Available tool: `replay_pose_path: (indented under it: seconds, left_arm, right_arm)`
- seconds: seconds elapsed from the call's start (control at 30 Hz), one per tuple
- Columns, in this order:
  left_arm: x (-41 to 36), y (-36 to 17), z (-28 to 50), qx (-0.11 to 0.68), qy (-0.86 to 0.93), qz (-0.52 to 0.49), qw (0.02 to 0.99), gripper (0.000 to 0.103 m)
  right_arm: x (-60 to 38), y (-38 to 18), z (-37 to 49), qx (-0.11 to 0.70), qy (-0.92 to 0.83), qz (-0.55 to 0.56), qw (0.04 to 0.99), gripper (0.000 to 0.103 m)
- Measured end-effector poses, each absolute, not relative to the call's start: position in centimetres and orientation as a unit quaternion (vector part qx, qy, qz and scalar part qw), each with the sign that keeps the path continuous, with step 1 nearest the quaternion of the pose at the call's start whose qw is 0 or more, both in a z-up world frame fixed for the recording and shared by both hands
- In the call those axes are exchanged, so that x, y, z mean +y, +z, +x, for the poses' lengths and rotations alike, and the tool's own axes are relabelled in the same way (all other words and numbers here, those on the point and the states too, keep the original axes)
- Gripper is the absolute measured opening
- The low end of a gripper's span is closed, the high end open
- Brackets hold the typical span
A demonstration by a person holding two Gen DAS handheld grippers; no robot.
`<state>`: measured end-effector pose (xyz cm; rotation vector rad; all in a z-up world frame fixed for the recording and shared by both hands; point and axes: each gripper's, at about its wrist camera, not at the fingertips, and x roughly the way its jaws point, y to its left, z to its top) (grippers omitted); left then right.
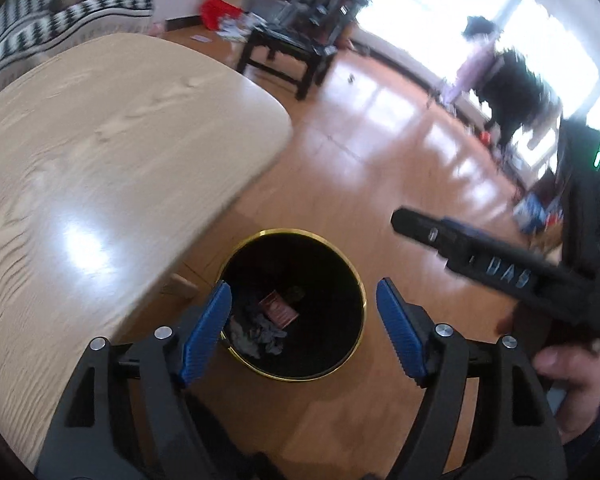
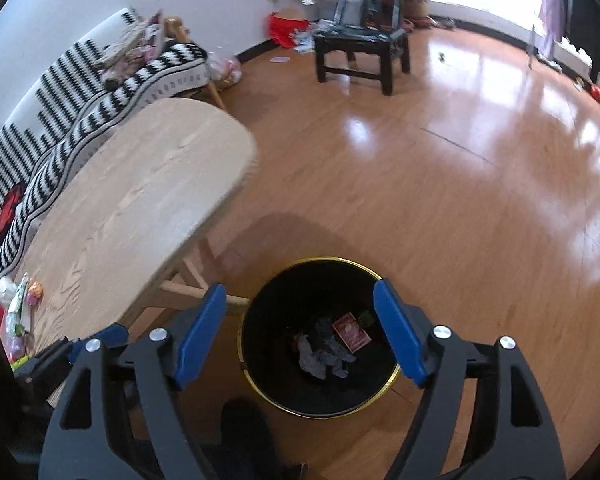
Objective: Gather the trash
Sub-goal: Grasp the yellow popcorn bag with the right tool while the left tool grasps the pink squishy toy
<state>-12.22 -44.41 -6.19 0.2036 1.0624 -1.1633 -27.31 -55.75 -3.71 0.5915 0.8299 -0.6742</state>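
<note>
Hovering open: both tongs (image 1: 304, 300) (image 2: 300, 304) above bin (image 2: 392, 376).

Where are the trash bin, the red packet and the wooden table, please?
trash bin (image 2: 392, 382), right wrist view, gold rim.
red packet (image 2: 351, 332), right wrist view, its face.
wooden table (image 1: 100, 152), left wrist view, bare top.

bin (image 2: 320, 410): 1 | red packet (image 2: 351, 333): 1 | grey wad (image 2: 324, 356): 1 | table (image 2: 140, 200): 1 | tools: 2
</note>
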Motion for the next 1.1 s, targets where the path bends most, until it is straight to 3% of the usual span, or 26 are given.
replay_pose_path:
  seconds: [0.17,0.3,0.43,0.7,1.1]
  left_arm:
    - [-36.3,-2.5,-5.9,0.514,-0.473,-0.040,0.714,0.075]
    - [-27.6,1.5,-0.6,0.500,-0.415,-0.113,0.751,0.076]
    - [-17.3,4.3,2.2,0.443,-0.342,-0.070,0.826,0.083]
    - [-1.9,2.2,6.3,0.428,-0.222,-0.001,0.876,0.083]
    - [0.6,-1.9,8.6,0.427,-0.235,0.022,0.873,0.083]
  right_arm:
    - [-51.4,-0.3,-22.4,0.379,-0.263,0.235,0.855,0.078]
    - [-45.8,2.3,-16.5,0.371,-0.191,0.208,0.884,0.080]
    - [-37.9,3.8,-10.3,0.379,-0.097,0.174,0.904,0.080]
    - [-24.1,3.2,-2.1,0.413,0.034,0.126,0.901,0.081]
    - [-12.2,-3.3,1.5,0.481,0.102,0.066,0.868,0.081]
